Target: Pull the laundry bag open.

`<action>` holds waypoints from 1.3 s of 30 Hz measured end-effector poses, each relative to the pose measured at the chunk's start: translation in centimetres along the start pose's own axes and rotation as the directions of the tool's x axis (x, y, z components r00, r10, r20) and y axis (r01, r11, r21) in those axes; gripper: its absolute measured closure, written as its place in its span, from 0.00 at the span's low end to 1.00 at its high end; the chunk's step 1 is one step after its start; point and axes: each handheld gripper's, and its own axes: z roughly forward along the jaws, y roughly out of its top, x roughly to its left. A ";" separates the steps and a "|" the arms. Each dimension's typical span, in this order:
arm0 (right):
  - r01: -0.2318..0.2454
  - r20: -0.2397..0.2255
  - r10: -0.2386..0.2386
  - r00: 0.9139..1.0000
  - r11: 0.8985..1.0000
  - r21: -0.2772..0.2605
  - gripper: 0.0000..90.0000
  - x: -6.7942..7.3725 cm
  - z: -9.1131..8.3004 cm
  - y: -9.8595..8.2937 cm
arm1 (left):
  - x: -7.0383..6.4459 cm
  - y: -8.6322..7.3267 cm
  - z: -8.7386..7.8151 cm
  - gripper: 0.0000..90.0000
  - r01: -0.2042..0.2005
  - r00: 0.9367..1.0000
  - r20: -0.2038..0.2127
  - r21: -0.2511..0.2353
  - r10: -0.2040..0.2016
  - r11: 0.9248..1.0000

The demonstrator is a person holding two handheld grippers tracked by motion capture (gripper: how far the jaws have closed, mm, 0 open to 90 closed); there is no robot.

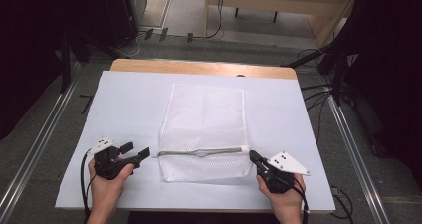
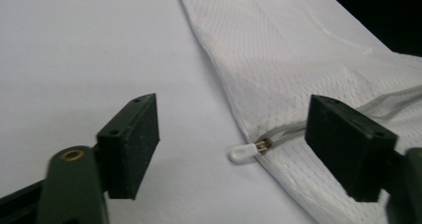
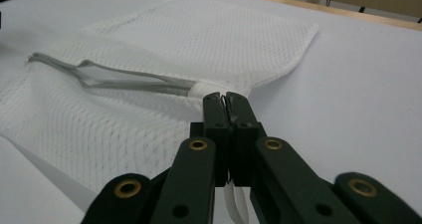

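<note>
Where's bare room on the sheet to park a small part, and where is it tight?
Free: the white sheet left of the mesh bag, and the strip to its right out to the sheet edge. Tight: the near edge, where the left tool sits open by the zipper pull and the right tool is shut at the zipper's other end.
</note>
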 end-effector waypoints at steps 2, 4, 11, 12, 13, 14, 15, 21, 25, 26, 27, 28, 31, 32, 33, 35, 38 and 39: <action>-0.018 0.008 0.018 1.000 1.000 -0.021 0.81 -0.3 0.0 0.0 | 0.3 0.0 -0.3 0.14 -0.008 1.000 -0.002 -0.018 0.008 1.000; -0.037 0.020 0.038 0.999 0.999 -0.031 0.66 -0.6 0.1 0.0 | 0.4 -0.1 -0.5 0.14 -0.025 1.000 -0.018 -0.019 0.025 1.000; -0.058 0.038 0.060 0.997 0.996 -0.061 0.40 -2.3 -0.7 0.0 | 0.9 -0.2 -0.7 0.12 -0.063 0.997 -0.034 -0.005 0.063 0.998; -0.052 0.044 0.055 0.998 0.997 -0.060 0.37 -2.6 -0.8 0.0 | 0.9 -0.2 -0.7 0.11 -0.086 0.995 -0.051 0.001 0.086 0.996; -0.058 0.042 0.061 0.997 0.996 -0.063 0.34 -2.8 -1.0 -0.1 | 0.9 -0.2 -0.7 0.11 -0.101 0.993 -0.062 0.003 0.101 0.995; -0.065 0.039 0.068 0.997 0.996 -0.062 0.34 -3.2 -1.2 -0.1 | 0.9 -0.1 -0.8 0.10 -0.124 0.990 -0.065 0.007 0.125 0.992; -0.073 0.040 0.076 0.996 0.995 -0.064 0.33 -3.5 -1.4 -0.2 | 0.8 -0.1 -0.8 0.09 -0.140 0.988 -0.072 0.009 0.140 0.990; -0.119 0.062 0.122 0.991 0.991 -0.056 0.31 -6.0 -2.6 -1.2 | 0.9 0.1 -1.4 0.00 -0.196 0.979 -0.059 -0.025 0.194 0.980; -0.140 0.085 0.144 0.986 0.989 -0.049 0.30 -7.3 -3.4 -2.0 | 1.3 0.3 -2.0 0.00 -0.203 0.977 -0.080 -0.048 0.199 0.978; -0.143 0.092 0.146 0.985 0.989 -0.044 0.29 -7.6 -3.6 -2.2 | 1.5 0.3 -2.2 0.00 -0.199 0.978 -0.080 -0.049 0.194 0.979; -0.146 0.093 0.149 0.985 0.989 -0.038 0.28 -7.9 -3.7 -2.4 | 1.8 0.3 -2.3 0.00 -0.197 0.978 -0.087 -0.050 0.192 0.979; -0.150 0.100 0.152 0.983 0.988 -0.033 0.26 -8.2 -3.9 -2.5 | 2.0 0.3 -2.4 0.00 -0.190 0.978 -0.094 -0.049 0.185 0.980; -0.160 0.117 0.159 0.980 0.987 -0.003 0.23 -8.9 -4.0 -3.0 | 2.5 0.4 -2.8 0.00 -0.189 0.977 -0.111 -0.055 0.182 0.980; -0.156 0.123 0.154 0.980 0.988 0.004 0.21 -9.1 -4.1 -3.1 | 2.6 0.4 -2.9 0.00 -0.186 0.978 -0.112 -0.054 0.179 0.981; -0.158 0.127 0.155 0.980 0.987 0.014 0.20 -9.3 -4.1 -3.3 | 2.7 0.4 -2.9 0.00 -0.187 0.977 -0.112 -0.057 0.179 0.981; -0.168 0.134 0.164 0.977 0.985 0.023 0.18 -9.6 -4.0 -3.5 | 2.9 0.4 -2.9 0.00 -0.184 0.977 -0.119 -0.053 0.177 0.982; -0.171 0.143 0.165 0.976 0.985 0.026 0.16 -9.9 -4.1 -3.6 | 3.2 0.4 -3.0 0.00 -0.185 0.976 -0.128 -0.051 0.177 0.981; -0.169 0.146 0.164 0.976 0.985 0.026 0.16 -9.9 -4.1 -3.6 | 3.3 0.4 -3.0 0.00 -0.182 0.976 -0.129 -0.050 0.175 0.982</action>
